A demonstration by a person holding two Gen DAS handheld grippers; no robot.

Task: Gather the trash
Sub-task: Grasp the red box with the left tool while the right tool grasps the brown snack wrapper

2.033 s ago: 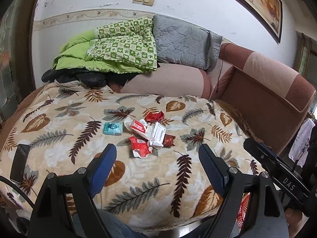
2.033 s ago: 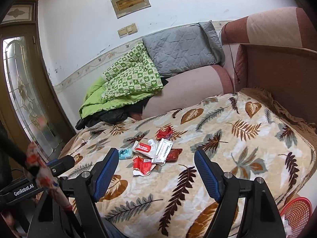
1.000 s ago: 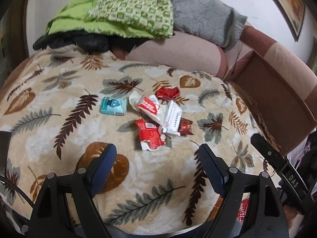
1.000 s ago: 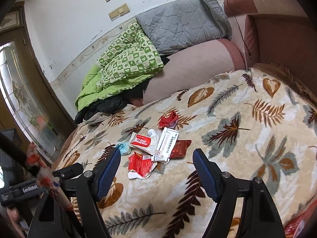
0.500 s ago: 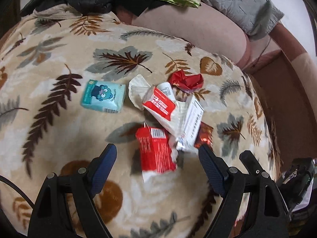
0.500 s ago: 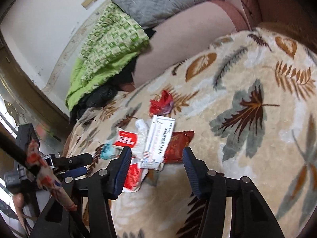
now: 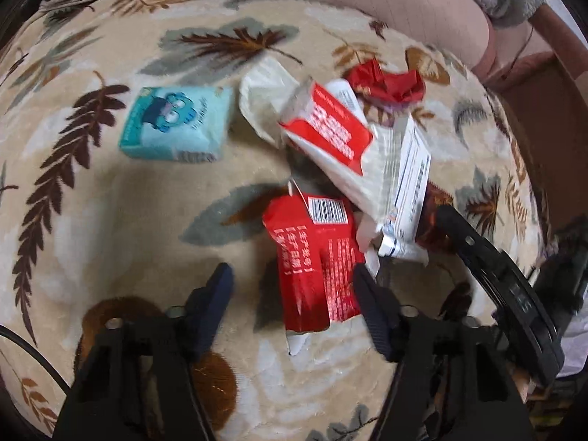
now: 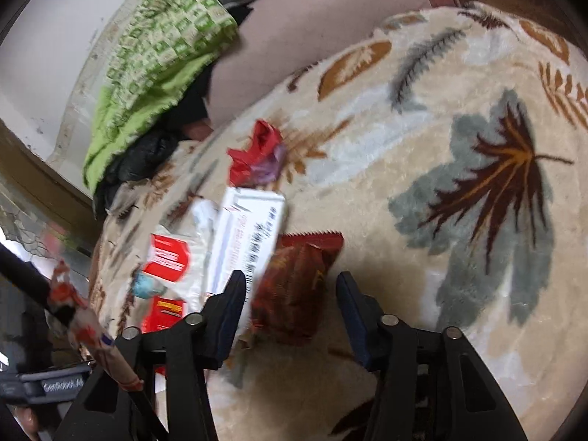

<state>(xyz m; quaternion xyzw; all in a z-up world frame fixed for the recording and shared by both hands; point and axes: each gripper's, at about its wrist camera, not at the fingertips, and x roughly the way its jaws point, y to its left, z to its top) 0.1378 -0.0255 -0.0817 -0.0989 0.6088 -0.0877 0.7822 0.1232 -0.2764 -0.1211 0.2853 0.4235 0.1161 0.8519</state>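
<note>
A heap of wrappers lies on the leaf-patterned blanket. My left gripper is open and low, its fingers either side of a flat red packet. Beyond it lie a white-and-red bag, a white printed box, a crumpled red wrapper and a teal tissue pack. My right gripper is open, straddling a dark red foil snack bag, with the white box touching its left finger. The crumpled red wrapper lies farther back.
Green quilts and a dark garment are piled at the sofa's back, against a pink cushion. The other gripper's black body shows at the right of the left wrist view. Bare blanket spreads to the right.
Both grippers have dropped forward and down onto the heap, which now fills the views. The left one has come around the red packet, the right around the dark red bag.
</note>
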